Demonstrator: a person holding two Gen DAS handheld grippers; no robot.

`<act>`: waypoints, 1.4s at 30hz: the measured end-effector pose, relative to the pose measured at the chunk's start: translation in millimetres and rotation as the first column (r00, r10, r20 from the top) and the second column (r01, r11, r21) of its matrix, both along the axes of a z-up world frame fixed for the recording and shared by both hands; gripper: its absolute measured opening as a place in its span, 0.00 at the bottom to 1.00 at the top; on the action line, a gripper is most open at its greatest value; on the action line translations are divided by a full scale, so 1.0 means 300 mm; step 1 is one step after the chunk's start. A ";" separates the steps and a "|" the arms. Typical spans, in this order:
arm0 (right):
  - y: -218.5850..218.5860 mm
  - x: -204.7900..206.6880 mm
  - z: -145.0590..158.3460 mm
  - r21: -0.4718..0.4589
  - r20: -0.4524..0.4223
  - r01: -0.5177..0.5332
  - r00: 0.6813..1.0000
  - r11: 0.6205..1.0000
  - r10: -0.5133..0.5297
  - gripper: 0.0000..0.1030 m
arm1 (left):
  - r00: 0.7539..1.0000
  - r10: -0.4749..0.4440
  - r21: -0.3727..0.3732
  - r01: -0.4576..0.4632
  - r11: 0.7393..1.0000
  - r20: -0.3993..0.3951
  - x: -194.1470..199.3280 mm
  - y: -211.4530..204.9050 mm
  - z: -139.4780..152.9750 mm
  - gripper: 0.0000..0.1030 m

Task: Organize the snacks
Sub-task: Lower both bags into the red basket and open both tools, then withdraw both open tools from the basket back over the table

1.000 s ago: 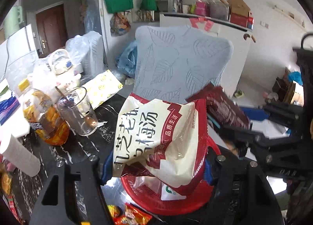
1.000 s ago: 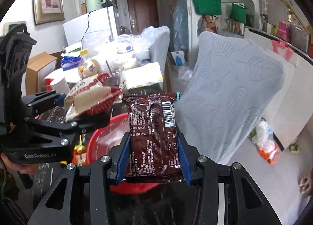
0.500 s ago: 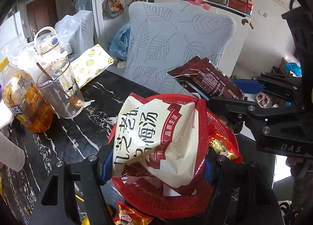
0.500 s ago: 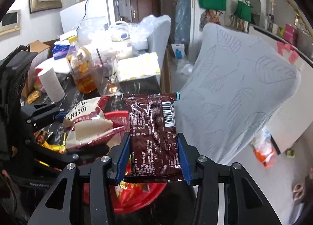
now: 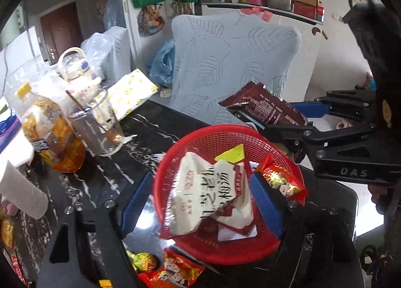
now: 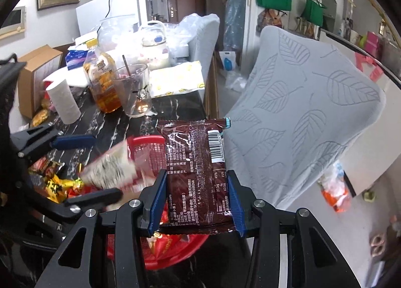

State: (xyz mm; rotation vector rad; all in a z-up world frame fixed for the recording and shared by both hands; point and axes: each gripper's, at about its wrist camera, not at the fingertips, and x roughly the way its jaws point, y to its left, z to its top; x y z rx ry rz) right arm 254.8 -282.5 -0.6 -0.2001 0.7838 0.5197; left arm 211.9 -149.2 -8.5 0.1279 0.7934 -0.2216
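A red mesh basket (image 5: 225,135) sits on the black marble table (image 5: 105,170). A white and red snack bag (image 5: 213,195) lies loose in it, blurred in the right wrist view (image 6: 110,167). My left gripper (image 5: 198,202) is open, its blue pads (image 5: 265,202) spread on either side of that bag. My right gripper (image 6: 196,196) is shut on a dark brown snack packet (image 6: 198,170), held above the basket's (image 6: 147,147) far edge; the packet also shows in the left wrist view (image 5: 265,107). A red and gold snack (image 5: 280,180) lies at the basket's right.
A glass with a spoon (image 5: 95,122), a bottle of amber drink (image 5: 50,135) and a paper roll (image 5: 20,192) stand left of the basket. Loose snack packets (image 5: 173,270) lie at the table's near edge. A chair with a grey leaf-pattern cover (image 5: 230,62) stands behind the table.
My left gripper has opened and the white and red bag has dropped into the basket. My right gripper still holds the brown packet over the basket.
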 end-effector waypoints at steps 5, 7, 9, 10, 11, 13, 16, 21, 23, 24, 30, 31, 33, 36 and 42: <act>0.026 0.020 -0.005 -0.019 -0.017 -0.005 1.000 1.000 0.004 0.43 | 1.000 0.030 0.000 -0.030 1.000 0.009 -0.013 0.031 0.023 0.77; 0.033 0.024 -0.006 -0.015 -0.026 -0.009 1.000 1.000 0.008 0.43 | 0.999 0.041 -0.006 -0.041 0.999 0.006 -0.018 0.046 0.024 0.77; 0.048 0.019 0.001 -0.006 -0.028 -0.022 0.999 1.000 0.022 0.43 | 0.999 0.050 -0.021 -0.050 0.999 -0.002 -0.020 0.064 0.022 0.77; 0.057 0.014 0.006 -0.002 -0.025 -0.031 0.999 1.000 0.031 0.43 | 0.998 0.055 -0.034 -0.055 0.998 -0.011 -0.022 0.076 0.018 0.77; 0.066 0.008 0.010 0.002 -0.025 -0.038 0.999 0.999 0.038 0.43 | 0.998 0.058 -0.042 -0.059 0.997 -0.018 -0.023 0.084 0.014 0.77; 0.082 -0.002 0.011 0.010 -0.034 -0.045 0.998 0.999 0.045 0.44 | 0.997 0.065 -0.056 -0.066 0.996 -0.030 -0.025 0.100 0.006 0.77; 0.104 -0.002 -0.021 -0.001 -0.067 -0.033 0.997 0.999 0.032 0.46 | 0.996 0.080 -0.052 -0.082 0.995 -0.041 -0.031 0.114 -0.010 0.77; 0.135 0.006 -0.093 -0.109 -0.060 0.020 0.998 0.994 -0.026 0.51 | 0.994 0.092 -0.044 -0.094 0.995 -0.051 -0.045 0.129 -0.024 0.77; 0.141 0.003 -0.105 -0.100 -0.083 -0.001 0.997 0.995 -0.008 0.49 | 0.994 0.092 -0.053 -0.096 0.994 -0.058 -0.051 0.137 -0.029 0.77; 0.145 0.004 -0.111 -0.091 -0.106 -0.017 0.994 0.996 0.007 0.49 | 0.994 0.091 -0.057 -0.095 0.994 -0.062 -0.052 0.139 -0.031 0.77; 0.204 -0.022 -0.111 -0.124 -0.094 -0.089 0.993 0.988 0.078 0.51 | 0.993 0.103 -0.063 -0.107 0.992 -0.058 -0.069 0.156 -0.024 0.77; 0.208 -0.020 -0.107 -0.125 -0.085 -0.081 0.994 0.989 0.071 0.51 | 0.992 0.110 -0.062 -0.114 0.992 -0.057 -0.071 0.160 -0.021 0.77; 0.214 -0.001 -0.106 -0.130 -0.084 -0.070 0.995 0.989 0.060 0.55 | 0.991 0.119 -0.060 -0.123 0.991 -0.058 -0.072 0.169 -0.019 0.77; 0.210 0.026 -0.114 -0.142 -0.104 -0.041 0.994 0.989 0.026 0.64 | 0.990 0.132 -0.062 -0.135 0.989 -0.056 -0.075 0.183 -0.014 0.77; 0.196 0.021 -0.098 -0.113 -0.129 -0.032 0.991 0.993 0.017 0.70 | 0.989 0.139 -0.071 -0.142 0.987 -0.046 -0.087 0.196 0.006 0.77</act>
